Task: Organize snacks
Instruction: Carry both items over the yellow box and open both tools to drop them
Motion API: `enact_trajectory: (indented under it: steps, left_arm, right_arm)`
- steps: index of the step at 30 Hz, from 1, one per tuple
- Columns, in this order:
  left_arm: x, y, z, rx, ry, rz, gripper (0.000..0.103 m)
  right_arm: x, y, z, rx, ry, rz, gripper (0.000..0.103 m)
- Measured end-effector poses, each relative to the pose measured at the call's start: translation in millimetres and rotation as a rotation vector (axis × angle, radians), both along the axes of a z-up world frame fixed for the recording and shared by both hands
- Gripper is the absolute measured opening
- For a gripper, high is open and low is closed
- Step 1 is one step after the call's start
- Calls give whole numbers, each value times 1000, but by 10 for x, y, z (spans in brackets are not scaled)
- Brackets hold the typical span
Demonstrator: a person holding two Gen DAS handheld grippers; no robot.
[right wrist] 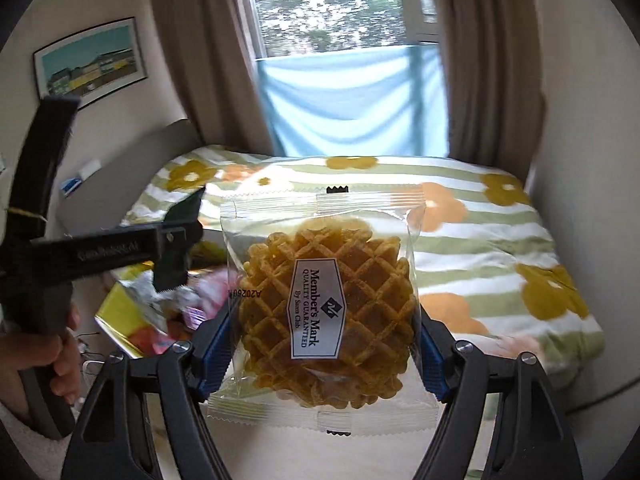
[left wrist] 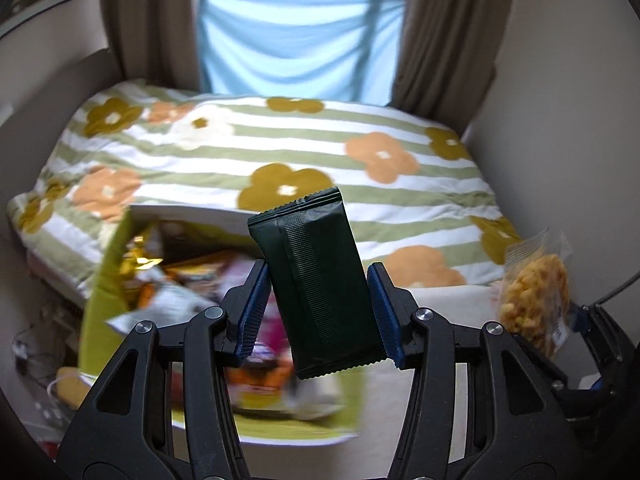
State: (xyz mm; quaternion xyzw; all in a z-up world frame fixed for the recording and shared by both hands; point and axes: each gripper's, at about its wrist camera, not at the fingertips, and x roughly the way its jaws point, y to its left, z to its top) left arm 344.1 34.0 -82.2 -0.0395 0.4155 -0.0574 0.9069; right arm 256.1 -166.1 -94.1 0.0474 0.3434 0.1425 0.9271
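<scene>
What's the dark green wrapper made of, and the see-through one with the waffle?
Dark green wrapper: probably matte plastic film; crimped, zigzag-cut ends and a ribbed back seam. Waffle packet: clear glossy plastic; the waffle shows through it, and light glints on its creases.

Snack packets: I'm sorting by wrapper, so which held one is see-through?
The waffle packet in the right gripper: its clear wrapper shows the golden waffle inside. The dark green packet in the left gripper is opaque.
</scene>
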Motion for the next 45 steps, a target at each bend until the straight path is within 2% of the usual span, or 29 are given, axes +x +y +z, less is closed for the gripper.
enact_trajectory:
  steps: [4,7,12,16,17,18,19,21,24,33,34,36,37,39,45]
  left_arm:
    - [185,554,-140,9,35,22,46]
    - [352,821,-273,27,62,10,46]
    - [616,1030,-475,29,109,-58,46]
    - [722,1068,-571,34,130,-130,50]
    - [726,1057,-587,32,138,-137,64]
    - [729,1053,-605,37,143,-136,91]
    - [712,1067,-622,47,139,-134,101]
    - [649,1090,-608,52,114,-135,103]
    - [562,1158,-634,68,117,-122,103]
    - [376,1428,-588,51,124,-38,103]
    - [349,1480,-575,46,122,-20,103]
    - [304,1558,-553,38,117,4,103]
    - [273,1601,-547,38,118,16,103]
    - [214,1667,-544,47,114,33,103]
    - [94,1734,-547,40,103,42,103]
  right_arm:
    - [186,495,-75,22,31,43,73]
    - [325,792,-156,29,55,49,73]
    - [514,1098,-303,44,96,13,73]
    - [575,1118,-414,41,130,-24,73]
    - [594,1136,-433,39,139,-32,73]
    - [614,1151,-448,36,148,-40,73]
    - [615,1153,-469,36,159,-48,73]
    - [648,1158,-488,38,175,-55,73]
    - [682,1155,-509,25,187,-61,73]
    - [852,1314,-561,16,229,-20,75]
    - [879,1344,-574,7,235,-11,76]
    - [896,1442,-603,-31,248,9,97]
    - [879,1469,-606,-50,238,10,101]
    - [815,1479,-603,-77,211,2,102]
    - [692,1434,-647,-112,225,-19,102]
